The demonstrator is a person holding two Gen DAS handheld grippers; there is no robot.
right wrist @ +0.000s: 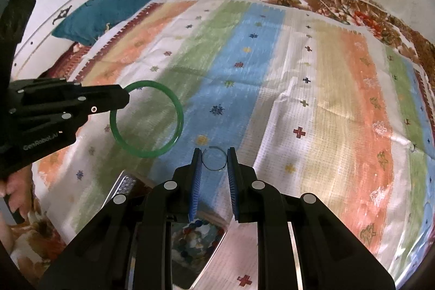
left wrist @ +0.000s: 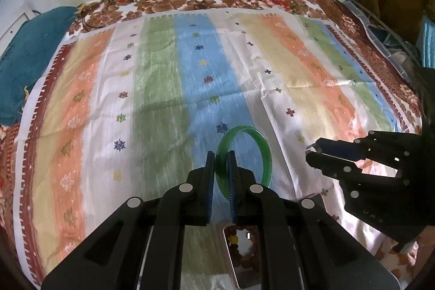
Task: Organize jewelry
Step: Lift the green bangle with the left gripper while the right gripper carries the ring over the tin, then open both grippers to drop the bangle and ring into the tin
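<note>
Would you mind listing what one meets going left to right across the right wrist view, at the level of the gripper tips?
Left gripper → green bangle → thin clear ring held in the right gripper → red cross motif on the striped cloth.

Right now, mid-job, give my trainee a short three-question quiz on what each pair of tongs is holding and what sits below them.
1. True or false: the left tongs are shut on the green bangle.
2. What do the right tongs hold?
A. a thin clear ring
B. a red bead string
C. nothing
3. Fill in: both pieces are held above a ______ cloth.

Key
1. True. The pads pinch the bangle's rim, and the bangle hangs in the air.
2. A. A thin clear ring sits between the blue pads.
3. Striped. The striped cloth covers the bed; a tray of beads lies just below the right tongs.
</note>
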